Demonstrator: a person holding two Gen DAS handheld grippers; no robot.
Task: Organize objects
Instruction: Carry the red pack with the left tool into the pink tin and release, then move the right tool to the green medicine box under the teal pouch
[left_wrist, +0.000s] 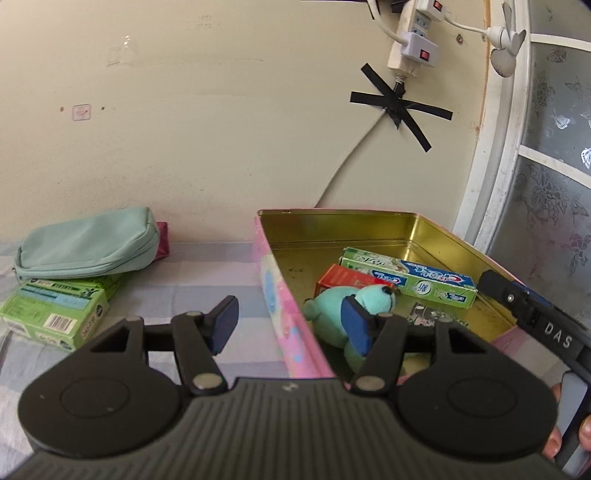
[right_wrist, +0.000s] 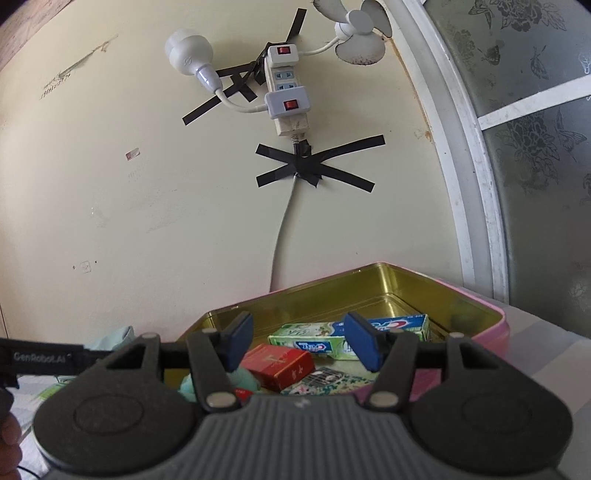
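Note:
A tin (left_wrist: 280, 295) with pink outside and gold inside stands open on the checked cloth. It holds a teal plush toy (left_wrist: 373, 299), a red box (left_wrist: 343, 278), a green toothpaste box (left_wrist: 406, 277) and a flat patterned packet (left_wrist: 424, 314). My left gripper (left_wrist: 291, 325) is open over the tin's left wall, its right pad just in front of the plush and not gripping it. My right gripper (right_wrist: 301, 343) hovers open above the tin (right_wrist: 406, 288), over the red box (right_wrist: 280, 369) and toothpaste box (right_wrist: 314, 338), with nothing between its pads.
Left of the tin lie a teal zip pouch (left_wrist: 88, 243) and a green carton (left_wrist: 51, 314), the pouch partly on the carton. A wall with a taped power strip (right_wrist: 284, 96) and cable is close behind. A window frame (left_wrist: 495, 166) stands at right.

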